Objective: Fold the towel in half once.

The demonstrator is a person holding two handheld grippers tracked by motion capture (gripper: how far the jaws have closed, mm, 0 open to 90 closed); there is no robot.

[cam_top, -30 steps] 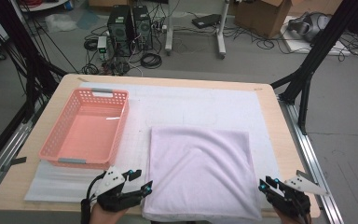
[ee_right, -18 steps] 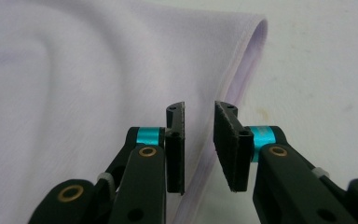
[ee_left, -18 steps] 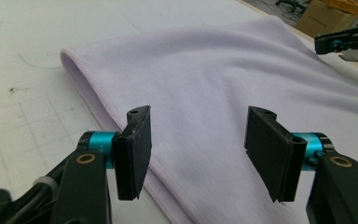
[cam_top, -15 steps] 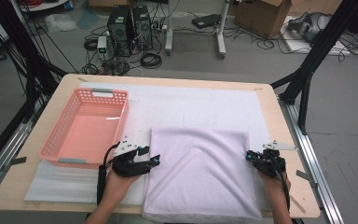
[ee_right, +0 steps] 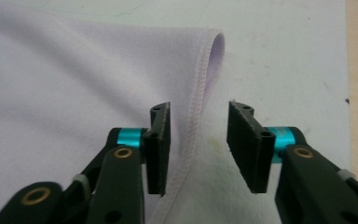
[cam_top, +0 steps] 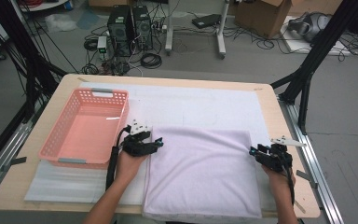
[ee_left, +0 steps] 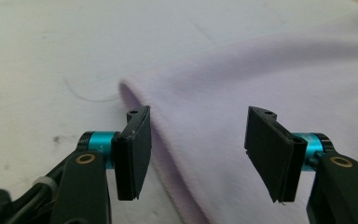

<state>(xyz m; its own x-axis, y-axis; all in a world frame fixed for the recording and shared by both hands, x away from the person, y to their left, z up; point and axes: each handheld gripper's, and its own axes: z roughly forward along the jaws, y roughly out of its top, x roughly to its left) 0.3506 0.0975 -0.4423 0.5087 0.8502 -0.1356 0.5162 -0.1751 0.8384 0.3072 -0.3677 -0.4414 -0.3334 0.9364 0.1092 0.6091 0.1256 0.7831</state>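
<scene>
One lilac towel (cam_top: 204, 172), one pink basket (cam_top: 85, 128), two grippers. Left gripper (ee_left: 198, 154) parted, straddling the towel's far left corner edge; right gripper (ee_right: 198, 147) just reopened, jaws apart either side of the far right hem, unclamped. Bare white mat (cam_top: 196, 105) ahead of both. Since earlier: both carried forward from the bench's (cam_top: 70, 81) near edge.

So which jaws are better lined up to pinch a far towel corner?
Probably right: the right gripper straddles the towel hem just below its corner; the left gripper's open jaws sit farther inside.
</scene>
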